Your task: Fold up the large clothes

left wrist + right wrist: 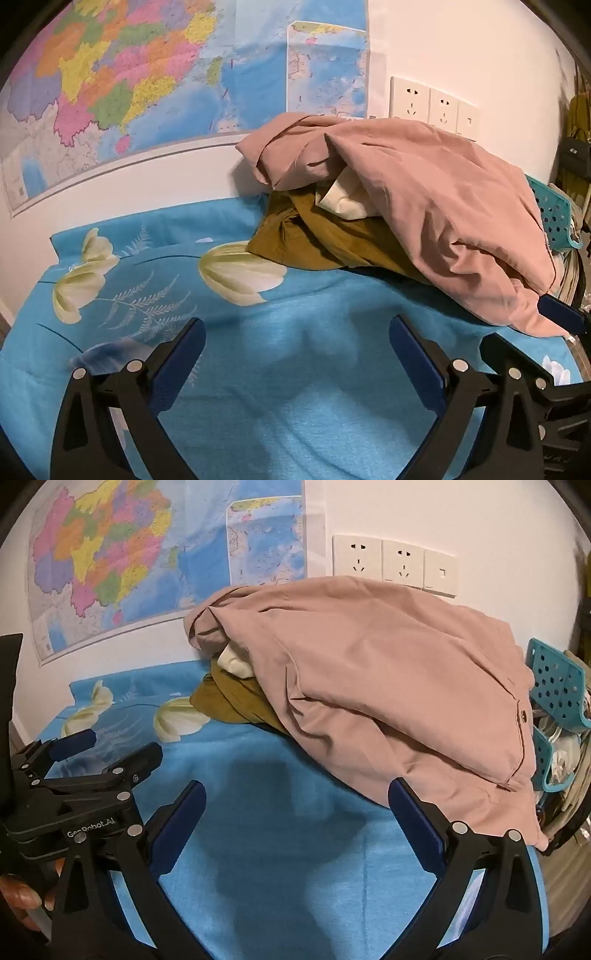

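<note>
A pile of clothes lies at the back right of the bed against the wall. A large pink garment point(436, 206) point(388, 686) covers the top, with a mustard-brown garment point(314, 240) point(232, 701) and a cream one point(347, 199) point(236, 662) under it. My left gripper point(297, 332) is open and empty above the blue floral bedsheet point(258, 369), short of the pile. My right gripper point(297, 794) is open and empty; its right finger is close to the pink garment's lower edge. The left gripper also shows in the right wrist view point(122, 746).
A big coloured map point(129, 81) hangs on the white wall behind the bed. Wall sockets point(432, 103) sit above the pile. A teal perforated basket point(557, 686) and other clutter stand off the bed's right edge.
</note>
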Motion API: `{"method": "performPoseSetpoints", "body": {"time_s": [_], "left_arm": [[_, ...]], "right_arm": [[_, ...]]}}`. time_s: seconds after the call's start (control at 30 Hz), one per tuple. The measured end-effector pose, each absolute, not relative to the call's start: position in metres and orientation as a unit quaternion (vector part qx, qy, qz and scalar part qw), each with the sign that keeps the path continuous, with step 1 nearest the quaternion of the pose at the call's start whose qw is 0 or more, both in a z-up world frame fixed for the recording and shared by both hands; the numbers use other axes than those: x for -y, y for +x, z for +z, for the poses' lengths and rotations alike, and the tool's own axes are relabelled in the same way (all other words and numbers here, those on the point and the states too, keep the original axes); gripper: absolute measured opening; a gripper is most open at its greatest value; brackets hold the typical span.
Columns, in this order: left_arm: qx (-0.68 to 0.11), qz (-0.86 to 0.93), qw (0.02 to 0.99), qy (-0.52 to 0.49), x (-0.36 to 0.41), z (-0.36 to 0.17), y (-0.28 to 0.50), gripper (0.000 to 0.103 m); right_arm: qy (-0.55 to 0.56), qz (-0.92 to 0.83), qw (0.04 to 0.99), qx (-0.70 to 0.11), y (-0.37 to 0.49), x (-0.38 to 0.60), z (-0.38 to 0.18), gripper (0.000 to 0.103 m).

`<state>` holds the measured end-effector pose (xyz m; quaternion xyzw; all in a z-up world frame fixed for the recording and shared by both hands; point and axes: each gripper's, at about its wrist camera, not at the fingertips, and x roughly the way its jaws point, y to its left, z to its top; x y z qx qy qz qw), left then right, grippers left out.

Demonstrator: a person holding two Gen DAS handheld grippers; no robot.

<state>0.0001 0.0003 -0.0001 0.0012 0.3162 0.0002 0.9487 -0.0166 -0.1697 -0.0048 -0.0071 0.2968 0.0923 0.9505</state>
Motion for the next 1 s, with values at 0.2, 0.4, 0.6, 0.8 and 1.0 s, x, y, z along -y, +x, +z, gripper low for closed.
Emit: {"method": "performPoseSetpoints", "body": {"time_s": [0.2, 0.4, 0.6, 0.8, 1.0], "left_arm": [[-0.313, 0.002, 0.95, 0.002, 0.0, 0.007, 0.0, 0.096], [-0.31, 0.006, 0.951, 0.001, 0.007, 0.009, -0.006, 0.096], [-0.309, 0.001, 0.951, 0.0, 0.004, 0.005, -0.009, 0.096], [-0.309, 0.001, 0.951, 0.001, 0.006, 0.004, -0.012, 0.096], [-0.31, 0.003, 0.951, 0.0, 0.005, 0.004, -0.012, 0.096]], "right_arm": [[-0.017, 0.081, 0.95, -0.301, -0.02, 0.176, -0.003, 0.098], [-0.035, 0.077, 0.951, -0.299, -0.023, 0.169, 0.001, 0.098], [-0.03, 0.077, 0.951, -0.298, -0.025, 0.174, -0.001, 0.098], [-0.03, 0.076, 0.952, -0.296, -0.027, 0.176, 0.001, 0.098], [-0.031, 0.074, 0.952, -0.295, -0.027, 0.177, 0.003, 0.098]]}}
